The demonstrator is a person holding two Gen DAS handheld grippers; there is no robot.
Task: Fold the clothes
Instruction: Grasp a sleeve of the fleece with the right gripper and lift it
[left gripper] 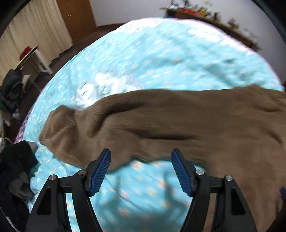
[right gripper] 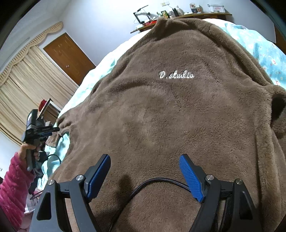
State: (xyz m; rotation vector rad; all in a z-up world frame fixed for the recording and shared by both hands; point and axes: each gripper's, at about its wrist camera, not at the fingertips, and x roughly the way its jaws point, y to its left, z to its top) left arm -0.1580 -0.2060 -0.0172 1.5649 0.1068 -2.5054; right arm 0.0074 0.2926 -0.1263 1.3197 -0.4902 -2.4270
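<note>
A brown fleece top point(right gripper: 169, 110) with white "D.studio" lettering point(right gripper: 176, 75) lies spread on a bed with a light blue patterned cover point(left gripper: 152, 53). In the left wrist view its sleeve point(left gripper: 110, 125) stretches to the left across the bed. My left gripper point(left gripper: 141, 160) is open and empty, just above the sleeve's near edge. My right gripper point(right gripper: 144, 164) is open and empty, right over the top's body. The left gripper also shows in the right wrist view point(right gripper: 53, 129), at the sleeve's end, its jaws seen edge-on.
A pile of dark clothes point(left gripper: 14, 169) lies at the bed's left edge. A black cable point(right gripper: 157, 183) loops between my right fingers. A wooden door point(right gripper: 69, 57), curtains point(right gripper: 26, 85) and a cluttered shelf point(right gripper: 178, 16) stand around the bed.
</note>
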